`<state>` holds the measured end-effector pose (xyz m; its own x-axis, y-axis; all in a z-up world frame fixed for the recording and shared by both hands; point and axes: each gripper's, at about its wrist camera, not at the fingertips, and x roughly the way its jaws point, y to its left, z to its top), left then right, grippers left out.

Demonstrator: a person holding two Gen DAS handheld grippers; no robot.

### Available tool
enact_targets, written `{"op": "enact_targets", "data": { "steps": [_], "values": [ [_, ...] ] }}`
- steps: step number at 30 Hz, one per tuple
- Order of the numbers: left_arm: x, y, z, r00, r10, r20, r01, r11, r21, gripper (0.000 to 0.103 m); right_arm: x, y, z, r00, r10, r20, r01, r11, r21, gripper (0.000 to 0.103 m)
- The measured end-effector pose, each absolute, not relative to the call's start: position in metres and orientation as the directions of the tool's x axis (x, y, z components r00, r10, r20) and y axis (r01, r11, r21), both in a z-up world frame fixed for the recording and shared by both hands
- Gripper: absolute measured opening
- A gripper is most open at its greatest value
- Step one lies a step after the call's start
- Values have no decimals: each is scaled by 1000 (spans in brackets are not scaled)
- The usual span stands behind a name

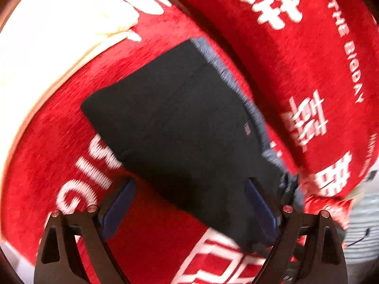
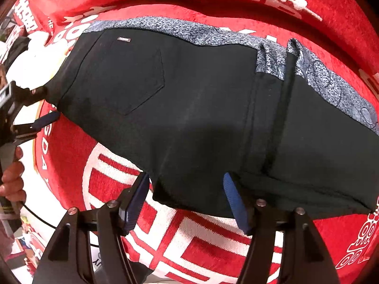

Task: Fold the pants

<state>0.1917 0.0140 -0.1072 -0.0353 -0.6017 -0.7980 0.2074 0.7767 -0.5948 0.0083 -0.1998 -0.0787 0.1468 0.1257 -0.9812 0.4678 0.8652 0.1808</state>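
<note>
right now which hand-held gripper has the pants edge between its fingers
The right hand-held gripper: the black pants hem dips into its open jaws. The left hand-held gripper, also open, straddles only a corner, over the red blanket.

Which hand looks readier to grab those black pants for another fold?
Probably the right gripper: its open jaws already straddle the near edge of the pants. The left gripper, also open, is blurred.
</note>
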Motion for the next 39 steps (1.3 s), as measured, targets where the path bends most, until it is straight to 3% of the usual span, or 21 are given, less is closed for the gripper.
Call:
{"op": "enact_targets", "data": {
  "steps": [6, 11, 14, 18, 21, 25, 30, 33, 39],
  "values": [
    [206, 10, -115, -1, -675, -738, 143, 730, -668, 92, 9, -197, -79, 156, 117, -981, 448, 877, 176, 69],
    [214, -4, -109, 11, -640, -769, 130, 763, -633, 92, 8, -198, -79, 162, 122, -979, 456, 871, 184, 69],
    [212, -15, -108, 37, -566, -824, 161, 817, -554, 90, 7, -199, -80, 166, 126, -978, 457, 869, 189, 70],
    [207, -24, -101, 96, -401, -911, 231, 899, -371, 43, 7, -203, -78, 167, 139, -976, 465, 862, 203, 70],
    [198, -33, -90, 145, -360, -921, 335, 894, -297, 37, 8, -210, -69, 172, 173, -970, 487, 841, 236, 70],
    [156, -69, -66, 346, -259, -902, 602, 799, 1, 36, 15, -222, -44, 225, 196, -954, 497, 819, 286, 70],
    [138, -79, -61, 411, -234, -881, 664, 739, 113, 36, 49, -248, -20, 272, 282, -920, 505, 772, 386, 71],
    [141, -80, -60, 398, -241, -885, 661, 745, 94, 36, 88, -252, -4, 293, 307, -906, 460, 785, 415, 80],
    [185, -45, -77, 207, -343, -916, 455, 863, -220, 36, 144, -229, 9, 276, 345, -897, 356, 830, 429, 80]
  ]
}}
